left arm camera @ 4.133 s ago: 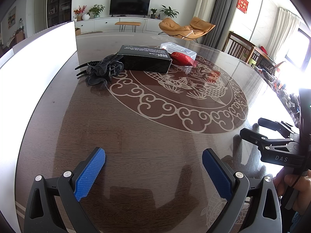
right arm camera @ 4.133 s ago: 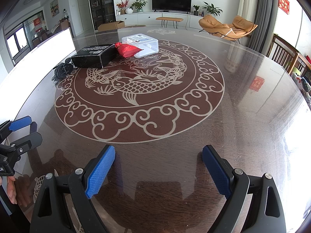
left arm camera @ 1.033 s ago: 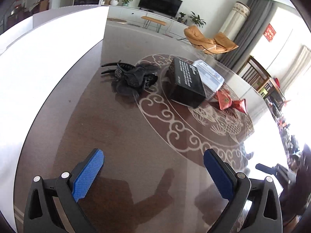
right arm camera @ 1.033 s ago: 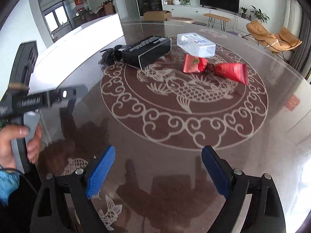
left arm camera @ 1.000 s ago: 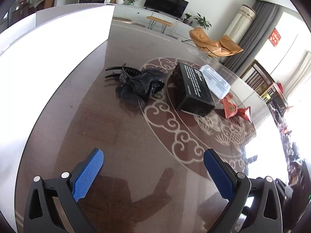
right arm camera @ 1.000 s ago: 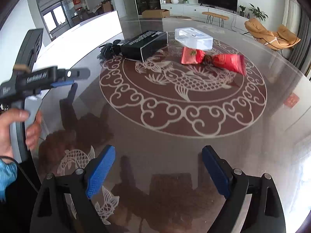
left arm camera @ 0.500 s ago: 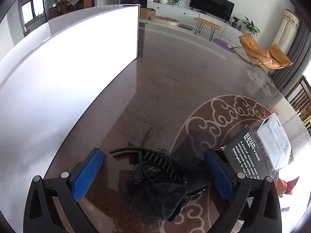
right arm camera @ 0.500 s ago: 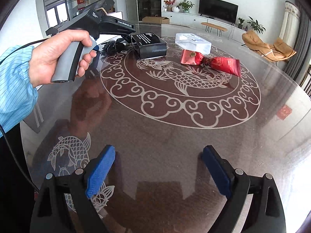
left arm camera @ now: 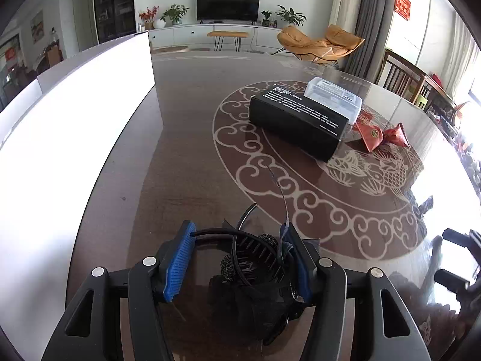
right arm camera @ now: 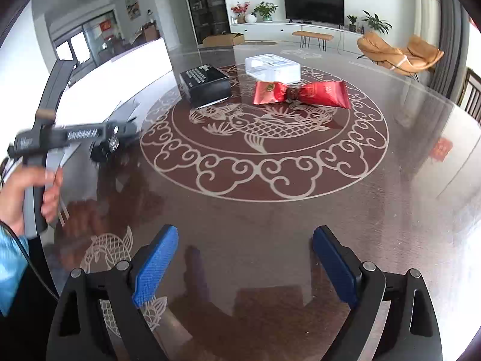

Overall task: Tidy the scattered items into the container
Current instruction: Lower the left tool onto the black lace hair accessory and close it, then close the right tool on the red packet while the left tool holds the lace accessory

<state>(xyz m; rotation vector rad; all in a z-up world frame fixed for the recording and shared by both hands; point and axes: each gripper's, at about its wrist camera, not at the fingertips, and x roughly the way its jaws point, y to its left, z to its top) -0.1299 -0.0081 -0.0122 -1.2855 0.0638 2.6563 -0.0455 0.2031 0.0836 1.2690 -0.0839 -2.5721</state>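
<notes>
While the left gripper's (left arm camera: 240,258) jaws are closing around the black hair clip (left arm camera: 249,263), the pickup is underway; next it needs carrying to the clear container (left arm camera: 333,97).

Under left claw (left arm camera: 237,228) (jaws closing on hair clip (left arm camera: 252,255)): glossy dark table (left arm camera: 186,150), cloud-and-fish inlay. Left of claw: white panel (left arm camera: 75,120). Far ahead: television (left arm camera: 228,6), bench (left arm camera: 228,33), orange lounge chair (left arm camera: 321,42). Ahead-right: wooden chair (left arm camera: 402,75).
</notes>
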